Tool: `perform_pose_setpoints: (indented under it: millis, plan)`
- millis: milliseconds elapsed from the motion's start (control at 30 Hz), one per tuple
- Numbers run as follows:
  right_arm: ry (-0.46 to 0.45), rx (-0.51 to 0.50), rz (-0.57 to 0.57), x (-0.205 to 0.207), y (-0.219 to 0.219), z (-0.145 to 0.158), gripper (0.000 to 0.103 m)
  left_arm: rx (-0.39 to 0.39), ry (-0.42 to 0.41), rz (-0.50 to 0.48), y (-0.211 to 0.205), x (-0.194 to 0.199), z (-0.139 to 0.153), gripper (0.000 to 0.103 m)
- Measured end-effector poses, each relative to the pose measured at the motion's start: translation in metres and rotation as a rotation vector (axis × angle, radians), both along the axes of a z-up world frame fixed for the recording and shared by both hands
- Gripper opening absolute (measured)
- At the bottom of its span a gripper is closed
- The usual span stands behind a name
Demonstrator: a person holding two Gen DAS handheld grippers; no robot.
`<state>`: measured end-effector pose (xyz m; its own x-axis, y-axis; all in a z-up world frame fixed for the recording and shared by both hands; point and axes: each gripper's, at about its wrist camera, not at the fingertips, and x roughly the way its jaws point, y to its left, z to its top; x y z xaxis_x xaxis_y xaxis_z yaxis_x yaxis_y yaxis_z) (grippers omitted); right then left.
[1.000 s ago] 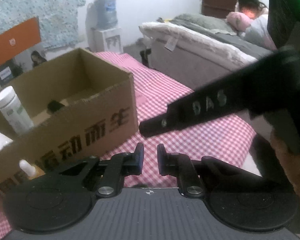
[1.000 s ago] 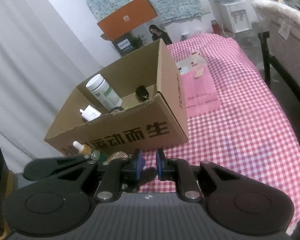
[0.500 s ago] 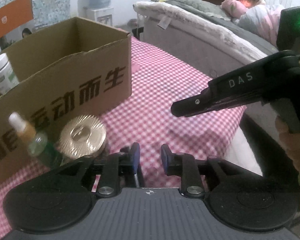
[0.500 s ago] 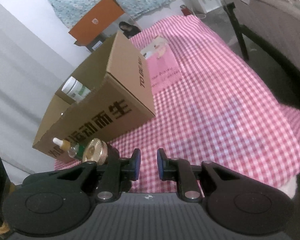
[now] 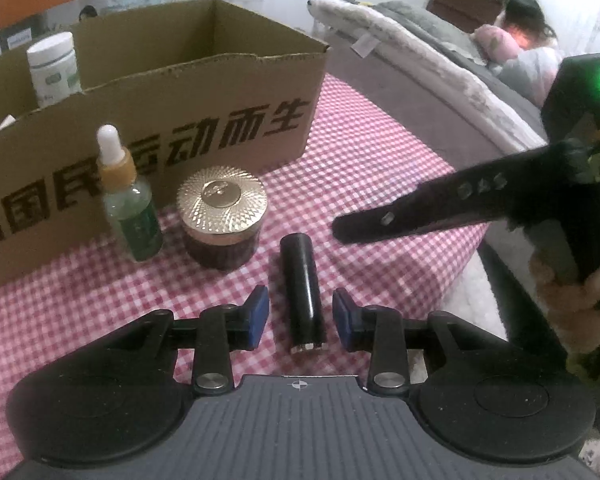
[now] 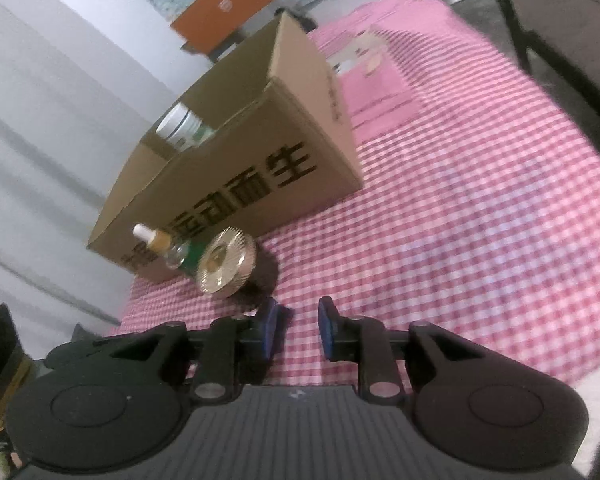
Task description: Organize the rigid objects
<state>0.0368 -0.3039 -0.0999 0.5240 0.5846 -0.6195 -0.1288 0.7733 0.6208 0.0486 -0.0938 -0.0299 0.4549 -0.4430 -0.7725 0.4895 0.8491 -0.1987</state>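
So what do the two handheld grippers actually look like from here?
Both are matte black. The left gripper and right gripper have blue pads on their fingertips, silver pivot screws, round black discs either side and a ribbed grey body. Seen from the left wrist, the right one shows pale lettering on its finger and a green light.

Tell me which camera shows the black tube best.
The left wrist view. There the black tube lies whole on the checked cloth, between the open left tongs, untouched. The right wrist view does not show it at all.
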Motion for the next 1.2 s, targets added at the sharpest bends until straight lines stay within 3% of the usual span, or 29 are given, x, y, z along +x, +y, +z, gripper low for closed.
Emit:
perform_pose_setpoints:
  millis: [167, 433, 700, 800, 1033, 1200]
  plan:
    - [0.048, -0.02, 0.036, 0.007, 0.02, -0.008, 0.025, -0.006, 0.045, 0.007, -0.004, 0.013, -0.013, 0.031]
    - [0.053, -0.065, 0.056, 0.016, 0.037, -0.007, 0.025, 0.037, -0.005, -0.01, -0.008, 0.018, -0.014, 0.031]
    - [0.108, 0.068, 0.046, 0.026, 0.032, -0.011, 0.025, 0.061, -0.026, -0.023, -0.009, 0.016, -0.014, 0.031]
    - [0.124, 0.052, 0.055, 0.028, 0.035, -0.012, 0.026, 0.085, -0.056, -0.012, -0.012, 0.014, -0.015, 0.022]
    - [0.1, 0.061, 0.038, 0.027, 0.041, -0.014, 0.028, 0.046, -0.071, 0.006, -0.007, 0.012, -0.013, 0.021]
    - [0.061, 0.072, 0.027, 0.008, 0.035, -0.007, 0.027, 0.014, -0.125, -0.006, -0.004, -0.002, 0.002, 0.021]
